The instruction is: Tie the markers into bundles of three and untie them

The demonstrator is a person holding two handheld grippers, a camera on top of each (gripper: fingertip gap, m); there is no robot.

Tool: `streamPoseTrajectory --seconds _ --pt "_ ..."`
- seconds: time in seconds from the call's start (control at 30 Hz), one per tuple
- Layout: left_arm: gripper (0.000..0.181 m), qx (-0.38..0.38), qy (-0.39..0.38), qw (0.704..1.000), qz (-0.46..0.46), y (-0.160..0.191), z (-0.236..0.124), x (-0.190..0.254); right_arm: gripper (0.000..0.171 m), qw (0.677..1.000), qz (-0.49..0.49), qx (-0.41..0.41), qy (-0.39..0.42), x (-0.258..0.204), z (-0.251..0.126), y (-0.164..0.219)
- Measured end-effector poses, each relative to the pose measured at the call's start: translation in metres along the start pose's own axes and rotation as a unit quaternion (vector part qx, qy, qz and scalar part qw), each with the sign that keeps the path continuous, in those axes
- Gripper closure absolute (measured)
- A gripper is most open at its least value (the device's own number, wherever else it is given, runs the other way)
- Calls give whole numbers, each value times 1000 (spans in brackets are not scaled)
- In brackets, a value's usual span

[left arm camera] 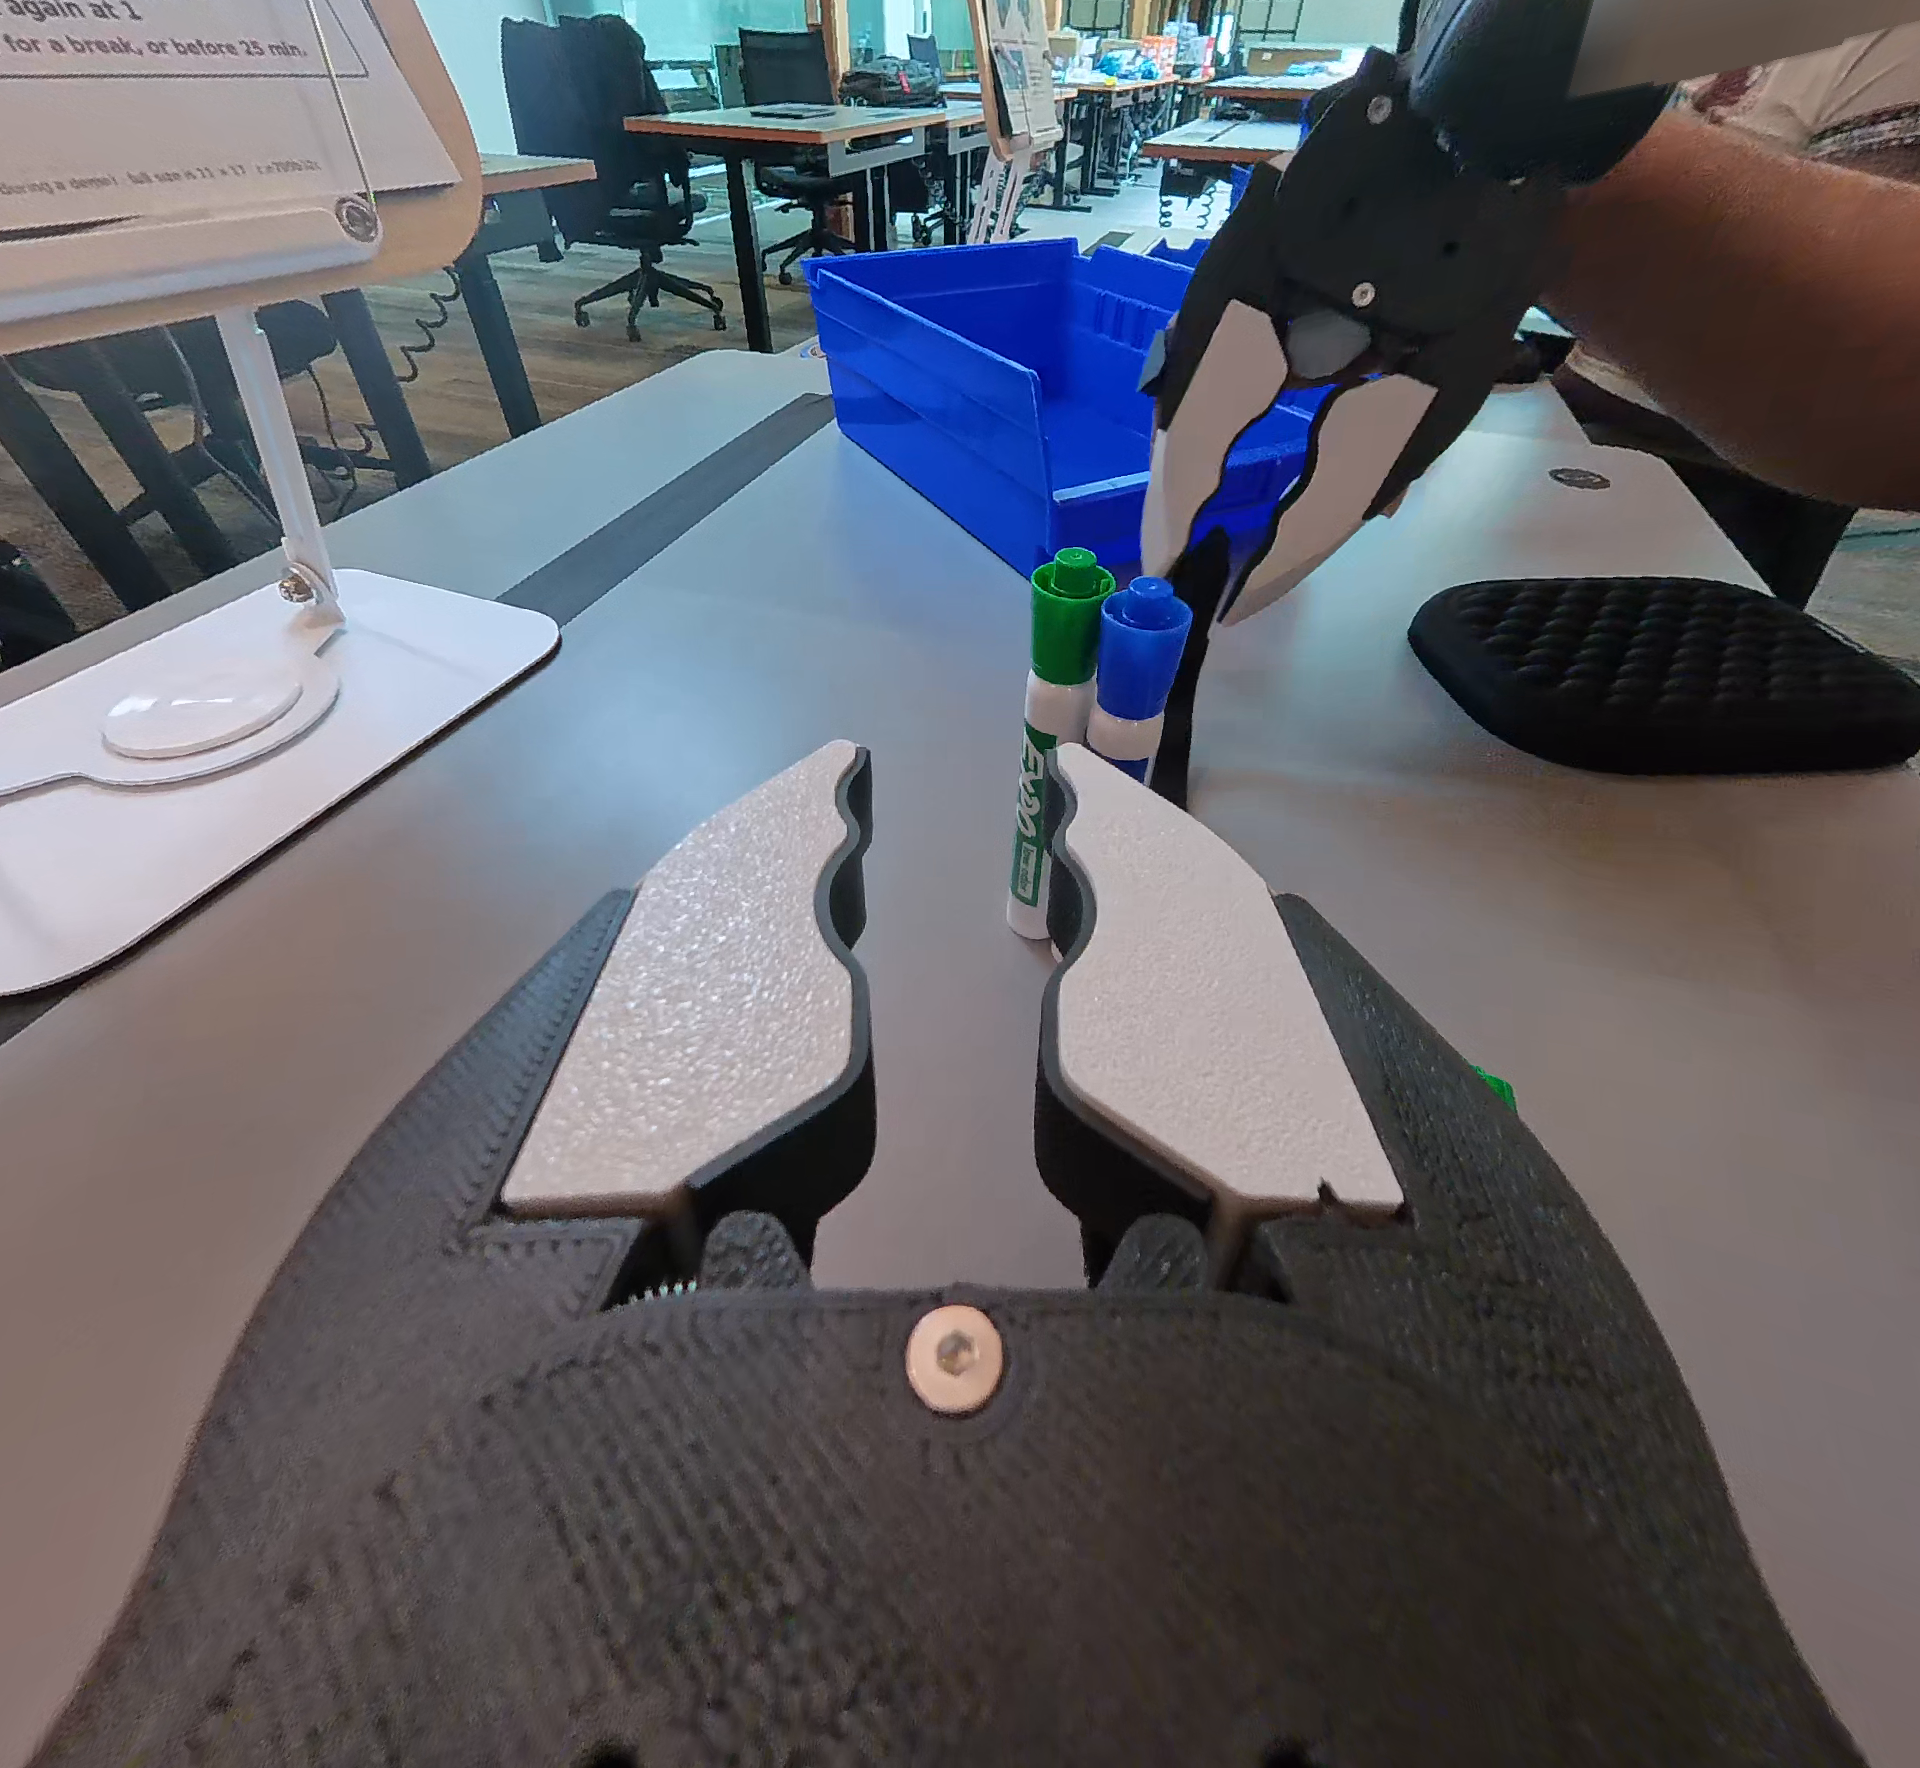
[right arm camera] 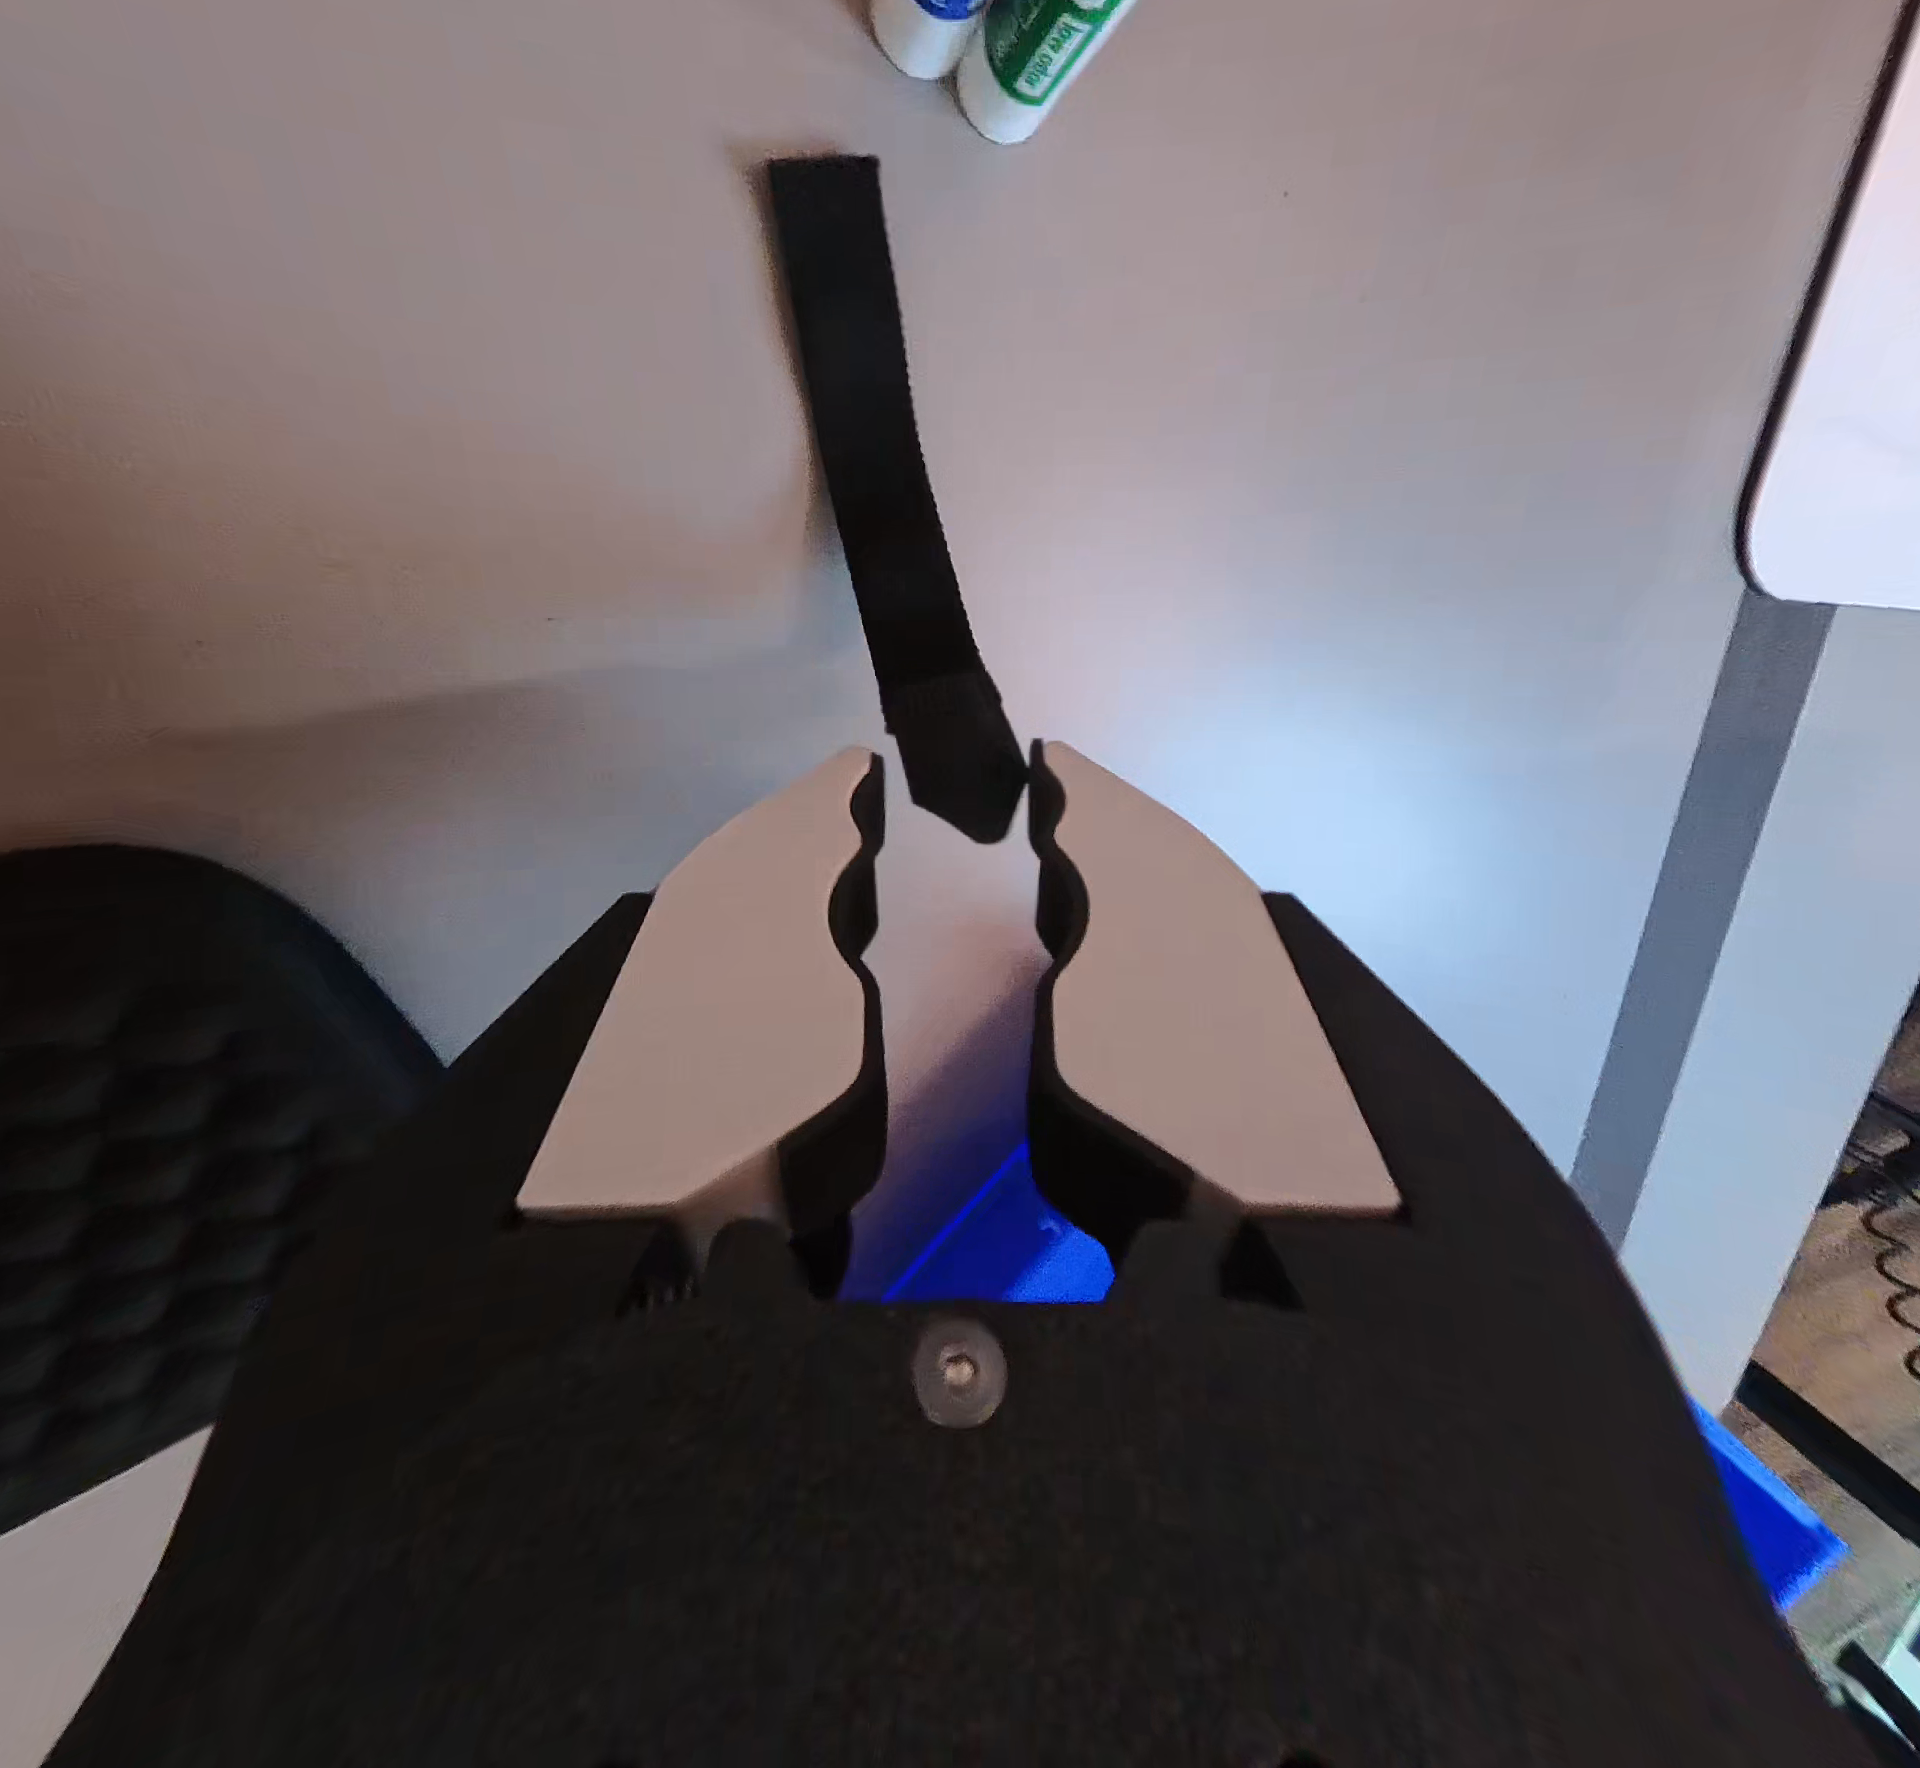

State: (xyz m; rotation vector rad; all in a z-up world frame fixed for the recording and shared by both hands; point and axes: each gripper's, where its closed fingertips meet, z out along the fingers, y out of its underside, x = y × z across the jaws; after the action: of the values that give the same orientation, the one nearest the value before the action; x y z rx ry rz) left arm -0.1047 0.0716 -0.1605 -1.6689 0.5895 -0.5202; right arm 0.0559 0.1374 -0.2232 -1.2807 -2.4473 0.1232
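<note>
Two markers lie side by side and touching on the grey bench: a green marker [left arm camera: 1042, 762] and a blue marker [left arm camera: 1132, 669], caps pointing away toward the blue bin [left arm camera: 935, 368] at the far side. No third marker shows clearly in either view, though a bit of green peeks out at the right edge of the left gripper's body. The left gripper [left arm camera: 961, 773] hovers low over the bench with its jaws apart and nothing between them, its right finger just beside the green marker's barrel. The right gripper [right arm camera: 956, 762] is angled down from the far right, and a black strap [right arm camera: 873, 430] hangs from its tips toward the bench just right of the blue marker; the jaws look only narrowly parted, with the strap's end against the right finger, so the hold appears slight and whether it is truly pinched cannot be told. Judging from this, the strap is about to be laid out for bundling. The chief risk is the strap slipping free, because so little of it sits in the tips. A limp strap may also fold or stick to itself, and the left finger could nudge the round markers into rolling apart. A black textured pad [left arm camera: 1662, 679] lies at the right, a white stand [left arm camera: 260, 679] at the left.
</note>
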Motion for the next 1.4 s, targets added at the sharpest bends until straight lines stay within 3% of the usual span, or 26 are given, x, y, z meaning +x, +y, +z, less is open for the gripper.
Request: streamPoseTrajectory --seconds 0.17,0.3,0.47,0.67,0.8,1.0,1.4 --pt "150 -2 3 1000 -5 2 1 -1 122 998 36 48 34 9 -17 -10" --pt "150 -9 8 1000 -5 5 3 0 117 985 66 144 67 15 -39 -27" --pt "150 -11 7 1000 -2 5 3 2 116 944 140 283 100 19 -51 -55" --pt "150 -12 7 1000 -1 6 3 3 110 890 209 390 107 10 -28 -82" --pt "150 -14 9 1000 -1 6 4 4 111 870 238 420 98 5 -13 -94" --pt "150 -17 13 1000 3 7 5 5 112 870 234 421 100 0 6 -106" --pt "150 -26 17 999 5 12 7 6 114 861 234 431 133 0 3 -107"
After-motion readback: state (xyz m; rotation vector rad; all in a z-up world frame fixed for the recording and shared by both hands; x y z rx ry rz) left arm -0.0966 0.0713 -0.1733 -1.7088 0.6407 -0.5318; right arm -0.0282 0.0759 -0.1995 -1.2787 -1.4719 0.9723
